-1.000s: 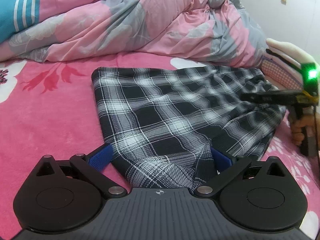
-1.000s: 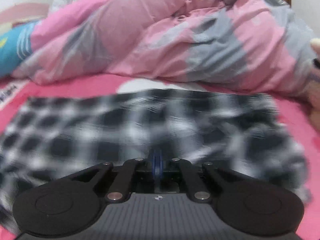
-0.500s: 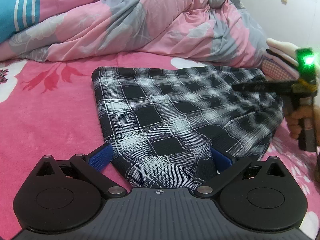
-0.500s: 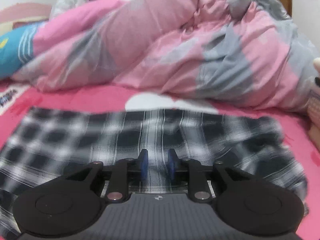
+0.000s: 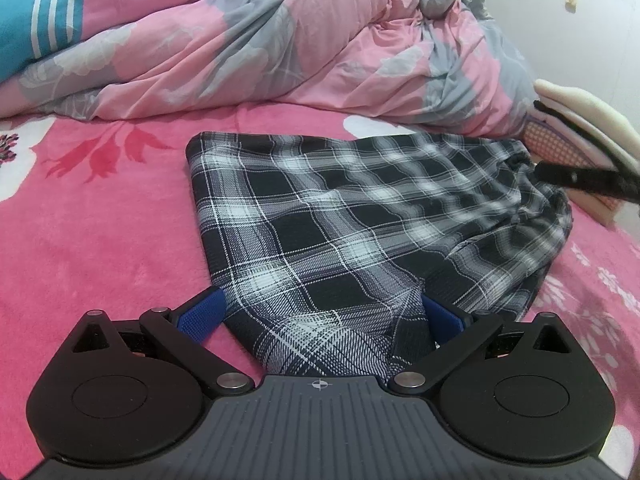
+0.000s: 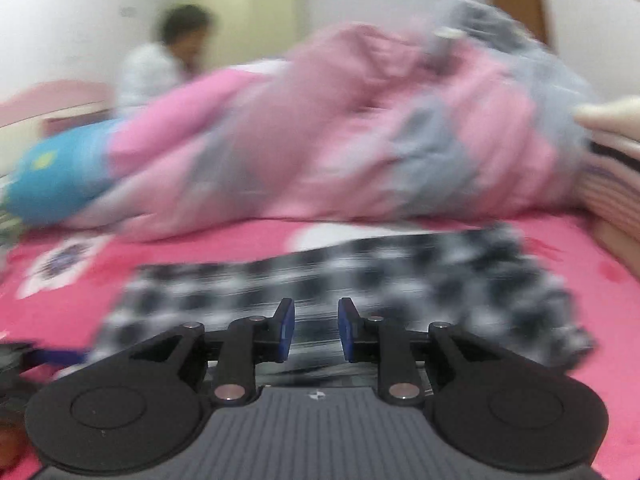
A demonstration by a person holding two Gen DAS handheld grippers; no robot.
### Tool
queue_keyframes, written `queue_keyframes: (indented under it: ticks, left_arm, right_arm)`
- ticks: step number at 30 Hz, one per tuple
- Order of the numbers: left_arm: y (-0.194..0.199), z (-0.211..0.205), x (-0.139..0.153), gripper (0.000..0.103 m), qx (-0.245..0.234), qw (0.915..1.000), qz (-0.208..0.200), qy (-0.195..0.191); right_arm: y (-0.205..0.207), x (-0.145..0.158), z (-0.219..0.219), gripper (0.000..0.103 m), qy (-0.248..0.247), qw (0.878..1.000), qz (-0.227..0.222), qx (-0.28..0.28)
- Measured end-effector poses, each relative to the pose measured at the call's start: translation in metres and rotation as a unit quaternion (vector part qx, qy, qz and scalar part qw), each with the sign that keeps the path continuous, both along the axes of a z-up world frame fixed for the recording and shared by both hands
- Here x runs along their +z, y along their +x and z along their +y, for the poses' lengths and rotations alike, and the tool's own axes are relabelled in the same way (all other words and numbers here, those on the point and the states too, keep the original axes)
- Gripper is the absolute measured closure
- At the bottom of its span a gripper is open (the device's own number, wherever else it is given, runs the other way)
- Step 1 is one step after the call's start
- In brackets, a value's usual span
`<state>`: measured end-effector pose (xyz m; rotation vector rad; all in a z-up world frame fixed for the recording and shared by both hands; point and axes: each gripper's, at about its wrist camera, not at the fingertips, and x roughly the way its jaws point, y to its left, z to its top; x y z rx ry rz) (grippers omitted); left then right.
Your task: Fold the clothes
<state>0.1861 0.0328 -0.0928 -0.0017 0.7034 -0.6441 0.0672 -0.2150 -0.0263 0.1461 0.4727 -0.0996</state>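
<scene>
A: Where's the garment?

B: The black-and-white plaid garment [image 5: 340, 216] lies spread on the pink floral bed cover [image 5: 100, 220], filling the middle of the left wrist view. Its near end bunches up at the lower centre, right between the blue pads of the left gripper [image 5: 320, 312].

A: Is that gripper pinching it?

B: Its jaws stand spread wide, one pad at each side of the bunched cloth. The right pad sits against the fabric edge, the left pad just beside it; I can't tell that either presses.

A: And the other one?

B: The right gripper [image 6: 316, 330] has its jaws parted by a narrow gap; they have just been opening. Nothing is between them, and the blurred plaid shows beyond them in the lower middle of the right wrist view. In the left wrist view a black part of it pokes in at the right edge, by the garment's far right corner.

A: What else is around?

B: A rumpled pink and grey duvet [image 5: 280, 40] runs across the top, a blue striped pillow [image 5: 36, 12] sits at upper left, and a stack of folded clothes [image 5: 576, 128] lies at the right edge. A blurred person [image 6: 168, 64] sits beyond the duvet at upper left of the right wrist view.
</scene>
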Motion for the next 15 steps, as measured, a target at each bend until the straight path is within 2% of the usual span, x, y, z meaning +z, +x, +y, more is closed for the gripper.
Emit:
queue_keyframes:
  ticks: [2,5,7,10,13,15]
  left_arm:
    - [0.001,0.001,0.0,0.0,0.0,1.0,0.002,-0.002]
    - [0.002,0.002,0.0,0.0,0.0,1.0,0.004,-0.004]
    - [0.002,0.002,0.001,0.0,0.0,1.0,0.006,-0.006]
    - [0.003,0.003,0.0,0.0,0.001,0.9999,0.009,-0.008]
    - [0.003,0.004,0.0,0.0,0.001,0.9999,0.009,-0.007]
    - [0.003,0.003,-0.001,0.0,0.002,0.9999,0.008,-0.006]
  right_arm:
    - [0.002,-0.012,0.024,0.076,-0.016,0.999,0.011,0.039]
    - [0.019,-0.052,0.048,0.076,-0.053,0.994,0.083,0.049]
    - [0.016,-0.051,0.053,0.075,-0.069,0.994,0.069,0.042]
    - [0.014,-0.034,0.055,0.075,-0.051,0.997,0.05,0.023]
    - [0.005,-0.022,0.067,0.075,-0.058,0.997,0.009,0.043]
    - [0.005,-0.028,0.077,0.074,-0.067,0.995,0.013,0.068]
